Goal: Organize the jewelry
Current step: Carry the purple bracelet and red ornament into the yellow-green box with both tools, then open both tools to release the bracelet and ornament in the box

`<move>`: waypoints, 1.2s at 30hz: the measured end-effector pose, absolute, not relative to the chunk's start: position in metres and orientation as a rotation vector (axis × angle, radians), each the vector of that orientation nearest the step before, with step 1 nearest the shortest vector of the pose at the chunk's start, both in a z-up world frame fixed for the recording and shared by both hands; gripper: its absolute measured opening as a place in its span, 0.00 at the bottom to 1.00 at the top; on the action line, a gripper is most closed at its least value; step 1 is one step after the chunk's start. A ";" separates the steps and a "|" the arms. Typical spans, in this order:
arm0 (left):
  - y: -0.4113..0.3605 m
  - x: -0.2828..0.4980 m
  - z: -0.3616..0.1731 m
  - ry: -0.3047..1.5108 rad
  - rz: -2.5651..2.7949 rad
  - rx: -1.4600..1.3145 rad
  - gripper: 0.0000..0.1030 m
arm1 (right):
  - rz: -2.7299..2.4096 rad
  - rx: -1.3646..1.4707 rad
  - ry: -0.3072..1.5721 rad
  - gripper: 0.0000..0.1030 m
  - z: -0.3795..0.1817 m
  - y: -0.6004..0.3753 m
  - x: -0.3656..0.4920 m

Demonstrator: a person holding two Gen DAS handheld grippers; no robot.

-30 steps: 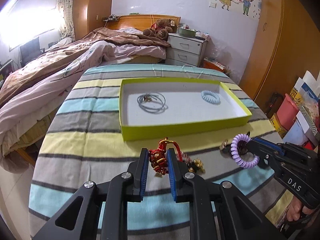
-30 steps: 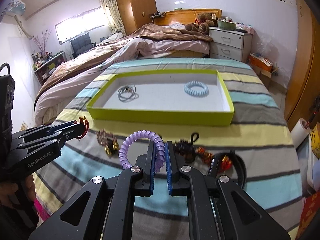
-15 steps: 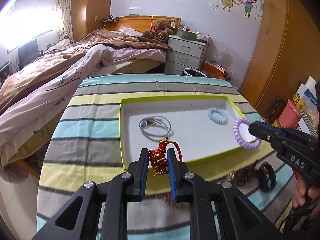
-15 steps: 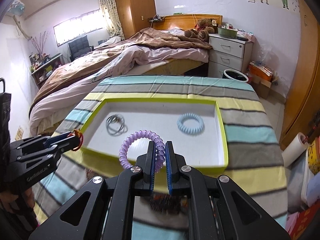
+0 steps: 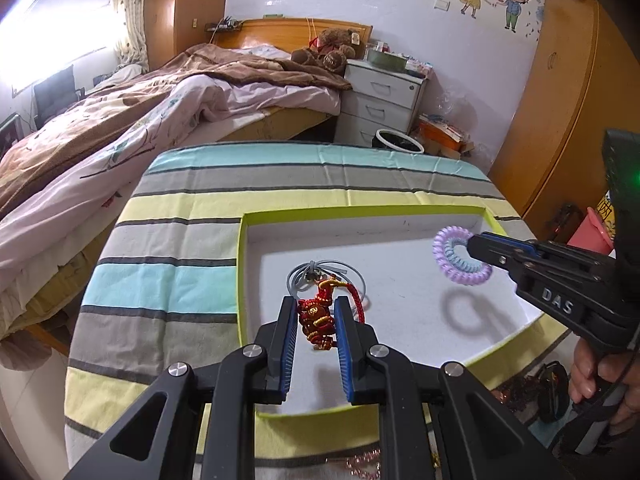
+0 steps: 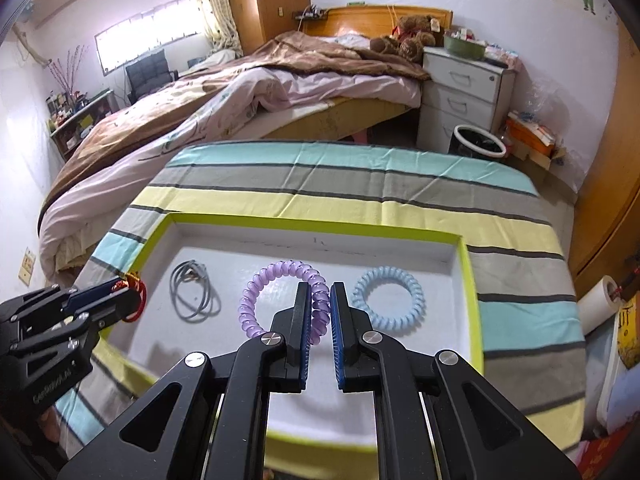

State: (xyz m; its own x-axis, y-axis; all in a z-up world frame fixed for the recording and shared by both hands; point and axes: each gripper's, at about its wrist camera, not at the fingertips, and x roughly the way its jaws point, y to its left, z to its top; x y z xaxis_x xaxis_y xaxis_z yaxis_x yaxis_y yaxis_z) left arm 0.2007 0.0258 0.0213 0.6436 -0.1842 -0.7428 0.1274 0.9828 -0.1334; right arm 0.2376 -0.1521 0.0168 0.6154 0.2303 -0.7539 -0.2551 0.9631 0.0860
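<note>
Over the green-rimmed tray (image 5: 400, 213), the left gripper (image 5: 316, 322) pinches a red charm (image 5: 315, 318) and the right gripper (image 6: 320, 316) clamps a purple coil band (image 6: 280, 300). Inside lie a grey cord (image 6: 192, 296) and blue band (image 6: 390, 300); other trinkets (image 5: 554, 390) wait outside.

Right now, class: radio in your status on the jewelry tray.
Left gripper shut on red charm. Right gripper shut on purple coil bracelet. Both above the tray. Nothing blocking.
</note>
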 end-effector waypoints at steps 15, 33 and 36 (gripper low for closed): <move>0.020 0.221 -0.005 0.925 -0.171 -0.059 0.18 | 0.277 -0.056 0.960 0.09 -0.012 -0.141 0.278; 0.024 0.222 -0.009 0.932 -0.173 -0.082 0.23 | 0.286 -0.063 0.984 0.10 -0.019 -0.139 0.281; 0.022 0.221 -0.008 0.926 -0.180 -0.081 0.29 | 0.286 -0.058 0.977 0.16 -0.018 -0.139 0.281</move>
State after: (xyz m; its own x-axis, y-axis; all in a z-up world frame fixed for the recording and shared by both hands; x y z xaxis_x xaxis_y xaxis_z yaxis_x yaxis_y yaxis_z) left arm 0.2213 0.0224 -0.0079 0.5873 -0.1888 -0.7870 0.1193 0.9820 -0.1465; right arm 0.2807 -0.1394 -0.0182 0.5248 0.2133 -0.8241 -0.2649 0.9610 0.0800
